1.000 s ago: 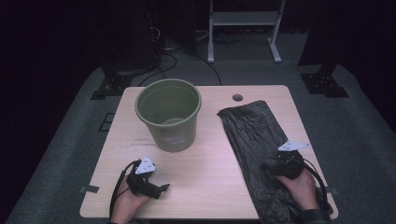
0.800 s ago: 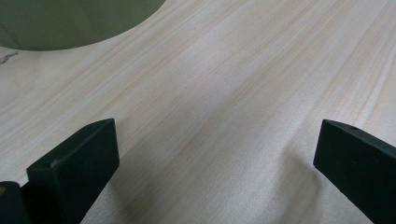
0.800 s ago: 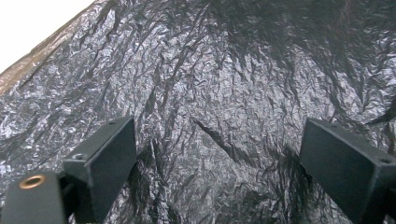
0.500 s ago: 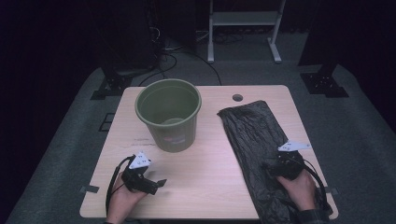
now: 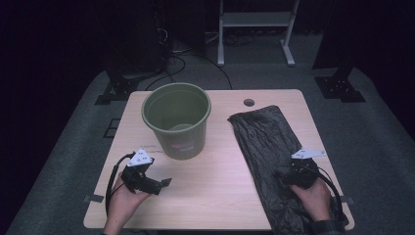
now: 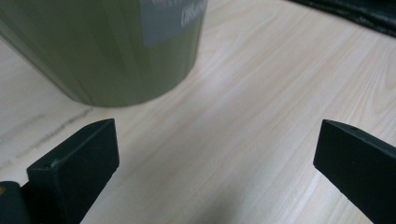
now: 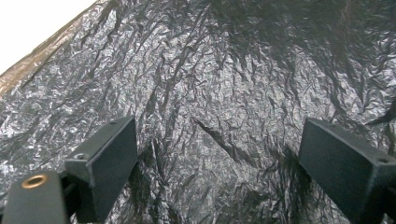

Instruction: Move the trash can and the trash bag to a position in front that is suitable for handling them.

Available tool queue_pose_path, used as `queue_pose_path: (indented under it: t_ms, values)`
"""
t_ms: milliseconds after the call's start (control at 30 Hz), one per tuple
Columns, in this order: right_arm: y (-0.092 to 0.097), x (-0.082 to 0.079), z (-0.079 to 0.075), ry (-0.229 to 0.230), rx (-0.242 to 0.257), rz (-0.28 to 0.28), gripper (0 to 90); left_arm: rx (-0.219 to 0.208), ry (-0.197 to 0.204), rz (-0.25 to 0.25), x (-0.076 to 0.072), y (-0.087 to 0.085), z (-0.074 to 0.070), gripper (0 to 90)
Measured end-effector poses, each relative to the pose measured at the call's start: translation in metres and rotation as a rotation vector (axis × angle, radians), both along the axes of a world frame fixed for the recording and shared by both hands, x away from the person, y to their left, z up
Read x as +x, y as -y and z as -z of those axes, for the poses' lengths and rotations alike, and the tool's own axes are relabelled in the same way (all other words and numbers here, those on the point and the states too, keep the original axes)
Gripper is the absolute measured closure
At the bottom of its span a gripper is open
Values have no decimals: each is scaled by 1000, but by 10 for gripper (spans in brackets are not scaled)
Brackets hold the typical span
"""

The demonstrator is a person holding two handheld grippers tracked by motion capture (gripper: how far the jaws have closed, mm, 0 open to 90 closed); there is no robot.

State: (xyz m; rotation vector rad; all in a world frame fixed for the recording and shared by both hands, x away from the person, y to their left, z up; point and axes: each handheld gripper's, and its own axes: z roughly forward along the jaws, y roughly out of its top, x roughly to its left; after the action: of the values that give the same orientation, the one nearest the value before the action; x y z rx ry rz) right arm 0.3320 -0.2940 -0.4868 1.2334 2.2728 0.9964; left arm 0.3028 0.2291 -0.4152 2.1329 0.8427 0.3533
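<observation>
High view showed a crinkled black plastic bag (image 5: pixel 266 147) lying flat along the right side of the bench (image 5: pixel 215 196), with the right gripper (image 5: pixel 292 177) resting over its near part; in the right gripper view its jaws stood wide apart above the bag (image 7: pixel 219 93) and held nothing. Left of the bag, well apart from it, an olive-green bucket (image 5: pixel 177 120) stood upright on the bench. Near the bench's front-left corner the left gripper (image 5: pixel 164 182) sat just in front of the bucket (image 6: pixel 107 46), its jaws spread wide over bare wood and grasping nothing.
</observation>
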Motion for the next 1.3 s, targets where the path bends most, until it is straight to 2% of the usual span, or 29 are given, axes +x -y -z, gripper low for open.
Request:
queue_pose_path:
  t_ms: [333,567,1033,1300]
  values:
    - [0,0,0,4,-2,-5,122,-2,20,-2,8,1,-30,0]
    - [0,0,0,4,-2,-6,122,-22,35,-20,16,2,-50,0]
    - [0,0,0,3,-1,-5,121,-27,50,-48,28,-4,-81,0]
    - [0,0,0,3,-1,-5,121,-26,77,-62,34,-7,-101,0]
